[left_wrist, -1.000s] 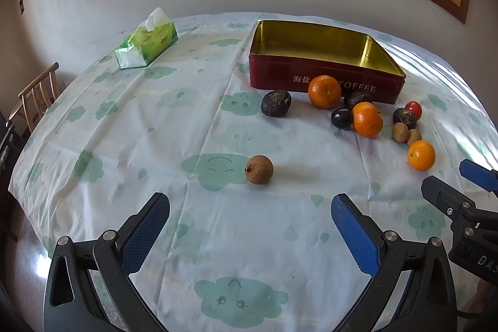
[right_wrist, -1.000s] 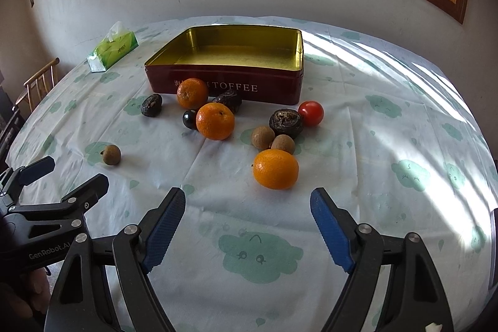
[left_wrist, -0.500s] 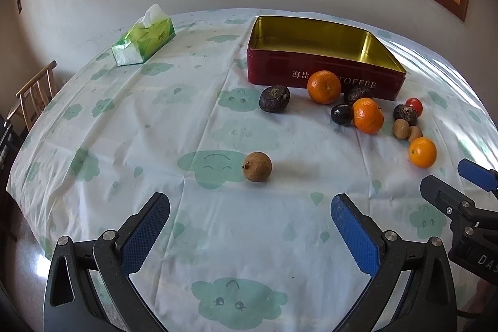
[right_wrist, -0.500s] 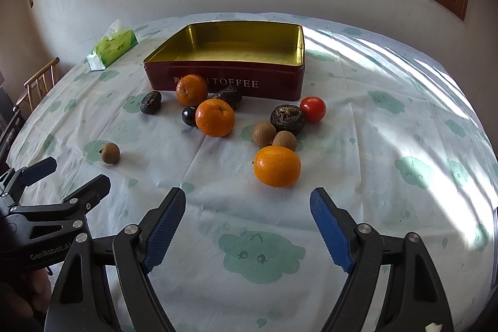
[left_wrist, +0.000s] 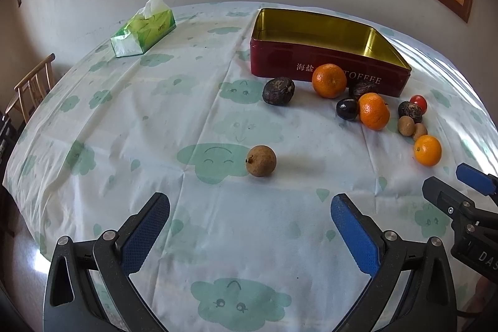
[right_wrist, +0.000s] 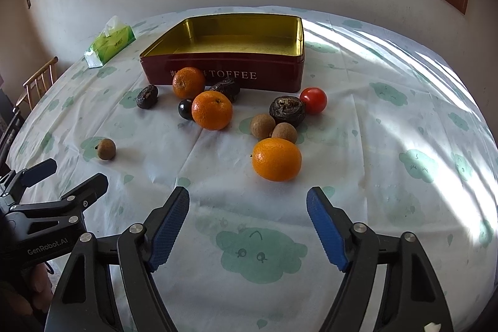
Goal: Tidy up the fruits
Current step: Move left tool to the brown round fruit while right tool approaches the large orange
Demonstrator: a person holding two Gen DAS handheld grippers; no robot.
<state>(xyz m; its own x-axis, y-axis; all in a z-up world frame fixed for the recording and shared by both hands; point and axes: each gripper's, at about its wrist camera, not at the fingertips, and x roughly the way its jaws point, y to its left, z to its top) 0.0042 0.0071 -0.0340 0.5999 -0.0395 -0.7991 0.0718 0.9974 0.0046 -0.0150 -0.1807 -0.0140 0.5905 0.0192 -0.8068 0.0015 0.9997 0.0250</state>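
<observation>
An empty red toffee tin (right_wrist: 274, 73) stands at the back of the table, with fruit scattered in front of it. Nearest my right gripper (right_wrist: 248, 196) lies an orange (right_wrist: 276, 159), just beyond the fingertips. The right jaws are closing with nothing between them. Behind that orange are two brown longans (right_wrist: 262, 126), a wrinkled dark fruit (right_wrist: 287, 111), a tomato (right_wrist: 313, 100) and two more oranges (right_wrist: 212, 110). A lone longan (left_wrist: 260, 161) sits just ahead of my left gripper (left_wrist: 249, 201), which is open and holds nothing.
A green tissue box (left_wrist: 143, 27) lies at the back left near the wall. A wooden chair (left_wrist: 31, 83) stands off the table's left edge. The cloud-print tablecloth (right_wrist: 404, 120) is sunlit on the right. Each gripper shows at the edge of the other's view.
The right gripper's blue pads have drawn slightly closer together. Both hands have stayed in place and no fruit has moved.
</observation>
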